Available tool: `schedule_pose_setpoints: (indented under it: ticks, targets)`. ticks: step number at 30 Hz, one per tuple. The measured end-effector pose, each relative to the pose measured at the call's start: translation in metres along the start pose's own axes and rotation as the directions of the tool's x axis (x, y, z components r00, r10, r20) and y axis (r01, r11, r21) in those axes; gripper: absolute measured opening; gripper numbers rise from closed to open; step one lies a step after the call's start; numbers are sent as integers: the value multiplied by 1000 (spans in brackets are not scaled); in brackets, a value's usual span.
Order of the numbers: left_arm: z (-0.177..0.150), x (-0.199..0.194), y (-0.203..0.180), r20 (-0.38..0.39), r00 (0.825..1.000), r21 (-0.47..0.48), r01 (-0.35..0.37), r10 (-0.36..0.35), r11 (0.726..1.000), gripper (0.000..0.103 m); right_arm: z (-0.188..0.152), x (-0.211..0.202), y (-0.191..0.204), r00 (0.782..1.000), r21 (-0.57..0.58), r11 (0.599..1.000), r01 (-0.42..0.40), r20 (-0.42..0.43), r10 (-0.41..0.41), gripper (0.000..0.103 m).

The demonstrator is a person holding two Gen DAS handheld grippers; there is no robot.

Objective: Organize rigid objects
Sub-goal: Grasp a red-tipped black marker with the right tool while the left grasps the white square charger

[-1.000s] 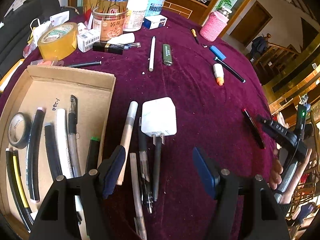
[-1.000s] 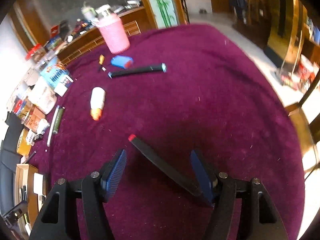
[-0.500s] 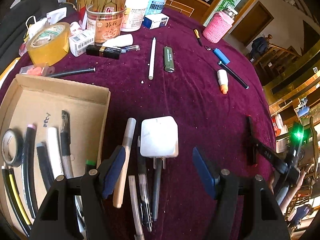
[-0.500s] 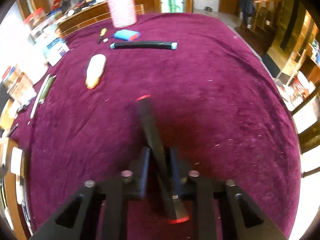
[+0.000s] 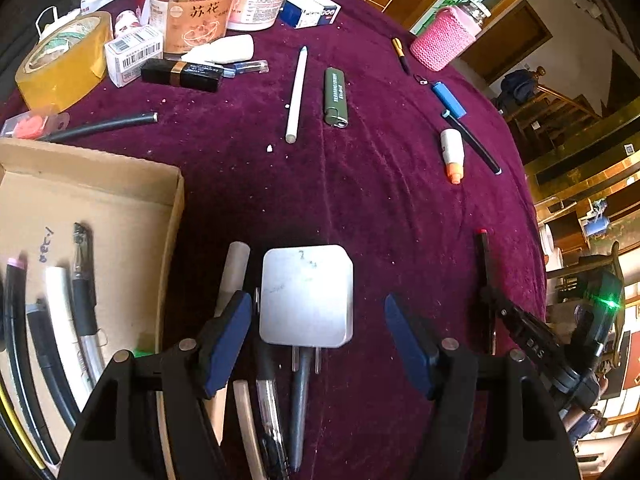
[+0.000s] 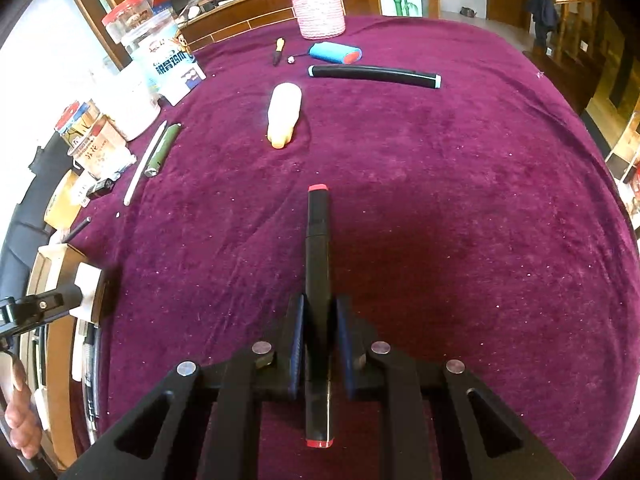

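Note:
A white charger plug (image 5: 306, 296) lies on the purple cloth on top of several pens (image 5: 236, 272). My left gripper (image 5: 318, 340) straddles it, jaws closing. The left pad sits close beside the plug, the right pad stands clear of it. A cardboard box (image 5: 100, 184) at the left holds pens and tubes. My right gripper (image 6: 318, 344) is shut on a black marker with red ends (image 6: 318, 264), which points straight ahead above the cloth. The same marker (image 5: 486, 280) and right gripper (image 5: 520, 328) show at the right of the left wrist view.
On the cloth lie a green lighter (image 5: 335, 98), a white stylus (image 5: 296, 96), a white orange-capped tube (image 6: 284, 118), a black pen (image 6: 374, 75) and a blue case (image 6: 334, 52). Jars, a tape roll (image 5: 60, 60) and a pink-sleeved bottle (image 5: 442, 38) line the far edge.
The right gripper shut on the red-ended marker, which now points straight ahead. The left gripper came forward and lower, so the charger now lies between its jaws.

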State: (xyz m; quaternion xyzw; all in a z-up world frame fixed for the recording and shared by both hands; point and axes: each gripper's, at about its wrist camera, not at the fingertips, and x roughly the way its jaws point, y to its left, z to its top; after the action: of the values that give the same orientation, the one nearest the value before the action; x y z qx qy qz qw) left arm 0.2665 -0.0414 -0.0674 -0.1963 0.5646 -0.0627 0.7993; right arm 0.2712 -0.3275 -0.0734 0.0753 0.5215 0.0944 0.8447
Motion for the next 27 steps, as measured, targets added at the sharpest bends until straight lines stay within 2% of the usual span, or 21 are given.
schedule_pose_setpoints:
  ticks: [4, 6, 12, 17, 20, 24, 27]
  targets:
    - [1, 3, -4, 12, 999, 15, -47, 46, 999, 57, -2, -1, 6, 998, -9, 998, -58, -10, 58, 16]
    - [1, 1, -7, 20, 998, 21, -61, 61, 998, 46, -4, 1, 13, 996, -27, 996, -86, -21, 85, 16]
    - [-3, -3, -10, 28, 999, 25, -42, 41, 999, 46, -6, 2, 27, 992, -65, 990, -122, -37, 120, 16]
    - [-4, 5, -16, 22, 997, 39, -78, 77, 996, 46, -6, 3, 29, 993, -70, 991, -115, -41, 113, 16]
    - [-4, 10, -18, 31, 992, 47, -126, 125, 991, 43, -6, 4, 30, 994, -76, 991, -107, -40, 104, 16]
    - [-9, 5, -17, 30, 993, 42, -118, 117, 992, 43, -6, 4, 31, 993, -80, 990, -115, -43, 112, 16]
    - [-19, -12, -19, 60, 994, 49, -96, 93, 994, 43, -7, 6, 35, 986, -87, 983, -163, -56, 159, 16]
